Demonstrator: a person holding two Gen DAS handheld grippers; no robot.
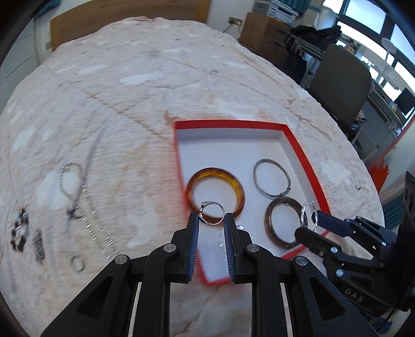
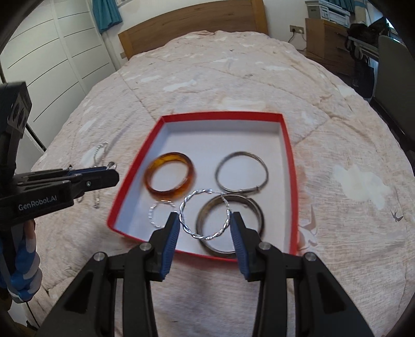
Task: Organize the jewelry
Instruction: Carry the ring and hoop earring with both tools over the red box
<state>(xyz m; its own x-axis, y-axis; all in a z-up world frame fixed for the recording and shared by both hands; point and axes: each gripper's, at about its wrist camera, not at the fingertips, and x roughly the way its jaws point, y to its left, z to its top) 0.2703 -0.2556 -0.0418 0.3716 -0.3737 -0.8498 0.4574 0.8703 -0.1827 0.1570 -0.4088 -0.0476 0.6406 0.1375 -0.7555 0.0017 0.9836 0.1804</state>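
Observation:
My left gripper (image 1: pixel 211 220) is shut on a small silver ring (image 1: pixel 211 213) with a stone; in the right wrist view the left gripper (image 2: pixel 114 172) hangs just left of the red box (image 2: pixel 289 160). My right gripper (image 2: pixel 205 220) is shut on a large twisted silver hoop (image 2: pixel 205 215) above the box's near end, and the same right gripper (image 1: pixel 308 221) shows at the box's right corner. On the box's white floor lie an amber bangle (image 2: pixel 170 176), a thin silver bangle (image 2: pixel 242 171), a dark bangle (image 2: pixel 230 225) and a smaller twisted hoop (image 2: pixel 160 213).
The box rests on a beige quilted bedspread (image 2: pixel 220 72). Left of it lie a silver chain (image 1: pixel 75 186), a beaded bracelet (image 1: pixel 19 230), a small ring (image 1: pixel 77 263) and a dark piece (image 1: pixel 39 245). A wooden headboard (image 2: pixel 192 18) is beyond; a chair (image 1: pixel 339 85) stands by the bed.

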